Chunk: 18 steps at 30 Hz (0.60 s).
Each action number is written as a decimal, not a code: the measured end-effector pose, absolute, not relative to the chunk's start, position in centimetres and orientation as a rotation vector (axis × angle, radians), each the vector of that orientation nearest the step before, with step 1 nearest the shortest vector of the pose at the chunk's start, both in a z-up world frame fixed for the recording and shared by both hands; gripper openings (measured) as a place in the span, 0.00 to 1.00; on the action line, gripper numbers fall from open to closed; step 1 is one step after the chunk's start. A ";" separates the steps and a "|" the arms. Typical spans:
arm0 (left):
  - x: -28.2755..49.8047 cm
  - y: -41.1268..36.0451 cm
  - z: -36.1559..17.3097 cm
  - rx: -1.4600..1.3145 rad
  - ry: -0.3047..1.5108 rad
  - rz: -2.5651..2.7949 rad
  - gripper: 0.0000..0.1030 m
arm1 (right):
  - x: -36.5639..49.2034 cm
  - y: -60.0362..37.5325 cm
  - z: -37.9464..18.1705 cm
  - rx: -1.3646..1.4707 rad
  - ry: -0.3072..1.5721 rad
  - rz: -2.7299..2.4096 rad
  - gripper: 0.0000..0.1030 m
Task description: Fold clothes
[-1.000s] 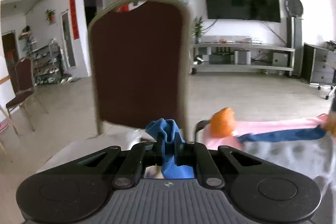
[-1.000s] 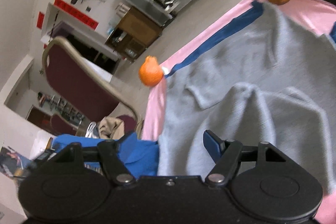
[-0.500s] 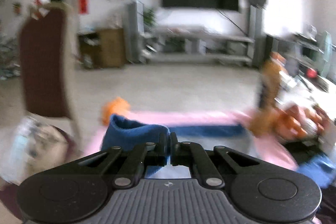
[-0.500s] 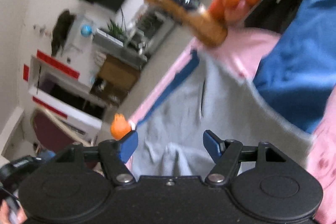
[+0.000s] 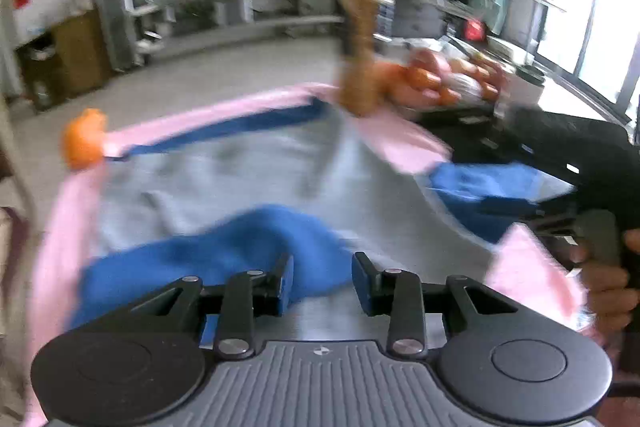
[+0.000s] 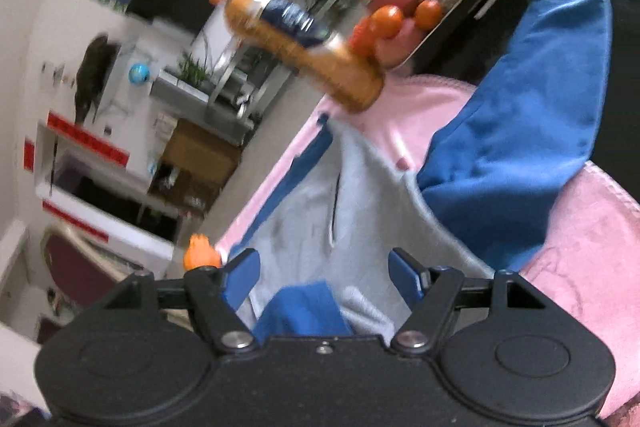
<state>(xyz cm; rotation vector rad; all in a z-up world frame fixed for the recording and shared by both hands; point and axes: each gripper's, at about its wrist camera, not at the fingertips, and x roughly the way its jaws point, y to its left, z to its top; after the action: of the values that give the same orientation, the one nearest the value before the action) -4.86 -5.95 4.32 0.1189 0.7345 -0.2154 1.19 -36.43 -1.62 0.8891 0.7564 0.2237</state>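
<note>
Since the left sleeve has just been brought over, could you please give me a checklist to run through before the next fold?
1. Left gripper letting go: ok, jaws opening, blue sleeve lies loose between them.
2. Sleeve lies on the grey body: ok.
3. Sleeve lies flat: not ok, bunched.
4. Right gripper free: ok, open, nothing gripped.
5. Right blue sleeve folded in: not ok, spread out over the pink cloth.
6. Juice bottle clear of the garment: cannot tell, it stands near the corner.
</note>
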 end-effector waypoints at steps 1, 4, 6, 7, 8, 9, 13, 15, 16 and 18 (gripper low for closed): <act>-4.7 -3.8 4.3 0.118 0.734 -0.171 0.33 | 1.4 -35.5 -1.7 0.868 0.775 0.248 0.68; -3.6 2.1 3.6 0.103 0.771 -0.006 0.21 | 2.0 -32.9 -2.2 0.849 0.842 0.337 0.67; -3.0 5.7 2.1 0.083 0.814 0.090 0.20 | 2.4 -31.1 -3.0 0.868 0.901 0.386 0.63; -2.8 7.1 1.1 0.057 0.825 0.126 0.19 | 2.7 -30.2 -3.6 0.872 0.939 0.382 0.57; -2.7 8.3 0.1 0.025 0.838 0.153 0.19 | 3.0 -29.5 -4.2 0.865 0.978 0.363 0.53; -2.7 9.5 -1.0 -0.030 0.852 0.168 0.19 | 3.3 -28.9 -4.8 0.854 1.019 0.332 0.49; -2.7 11.7 -3.1 -0.214 0.910 0.135 0.23 | 4.4 -28.0 -8.4 0.952 1.127 0.196 0.43; -2.9 11.3 -2.5 -0.187 0.867 0.124 0.27 | 4.7 -27.9 -10.0 1.040 1.133 0.148 0.43; -3.0 11.0 -2.4 -0.171 0.850 0.125 0.27 | 4.8 -27.9 -10.6 1.083 1.123 0.134 0.43; -2.9 10.7 -2.5 -0.168 0.851 0.115 0.28 | 5.0 -27.7 -11.4 1.159 1.095 0.111 0.51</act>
<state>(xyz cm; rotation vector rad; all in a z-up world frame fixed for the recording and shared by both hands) -2.88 10.72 -2.53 -0.1679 0.8512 0.1153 5.04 -27.68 -11.45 1.1591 1.0946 0.1113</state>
